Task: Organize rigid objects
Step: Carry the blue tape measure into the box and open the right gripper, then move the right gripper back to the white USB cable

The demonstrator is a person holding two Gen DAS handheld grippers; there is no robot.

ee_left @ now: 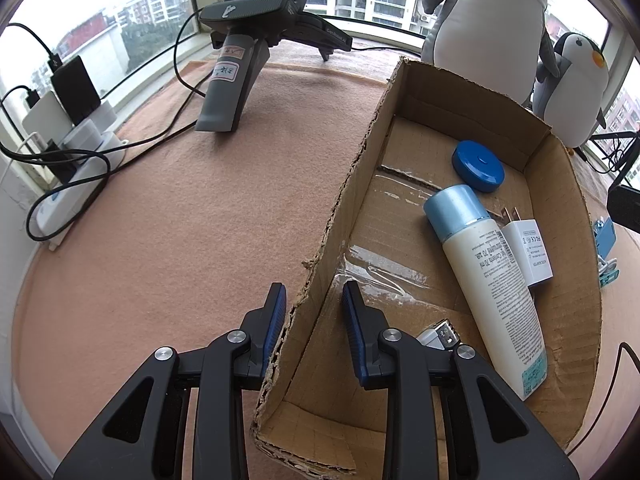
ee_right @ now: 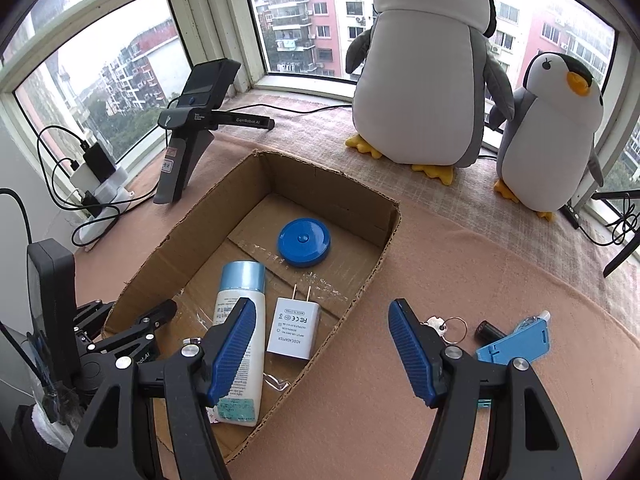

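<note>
Only the right wrist view catches the keys [ee_right: 446,326] and blue holder [ee_right: 516,346] outside the cardboard box [ee_right: 390,236], lower right. Left gripper [ee_left: 314,308] straddles the box wall, jaws apart, not clamped; right gripper [ee_right: 322,344] gapes wide. The bottle [ee_right: 240,336] lies flat inside, blue cap toward frame top. Charger [ee_right: 294,330] reads "AC/DC ADAPTER".

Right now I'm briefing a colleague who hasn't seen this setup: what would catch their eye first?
Probably the two plush penguins on the windowsill behind the work surface. Next, the open cardboard box in the middle, holding a blue round case, a white bottle lying down and a white charger. The left tongs straddle the box's wall; the right tongs hover open above its near corner.
</note>
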